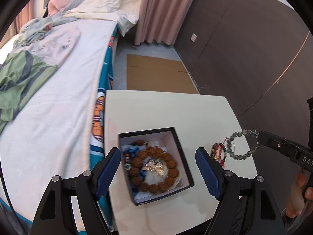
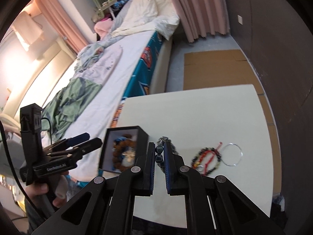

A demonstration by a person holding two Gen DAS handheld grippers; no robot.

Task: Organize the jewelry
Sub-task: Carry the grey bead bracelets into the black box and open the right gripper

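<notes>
A black open box (image 1: 177,145) with a white lining stands on the white table (image 1: 156,109). It holds a brown bead bracelet (image 1: 154,171), a silver ornament (image 1: 154,166) and blue beads (image 1: 130,151). My left gripper (image 1: 158,166) is open and empty above the box. My right gripper (image 2: 158,152) is shut on a grey bead bracelet (image 1: 240,145), held above the table right of the box; its beads (image 2: 159,152) show between the pads. A dark bead bracelet with red cord (image 2: 207,158) and a thin clear ring (image 2: 232,154) lie on the table.
A bed (image 1: 58,98) with white sheet, green clothes and pillows runs along the table's left side. Flat cardboard (image 1: 156,72) lies on the floor beyond the table. A dark wall (image 1: 244,49) and pink curtain (image 1: 160,9) stand behind.
</notes>
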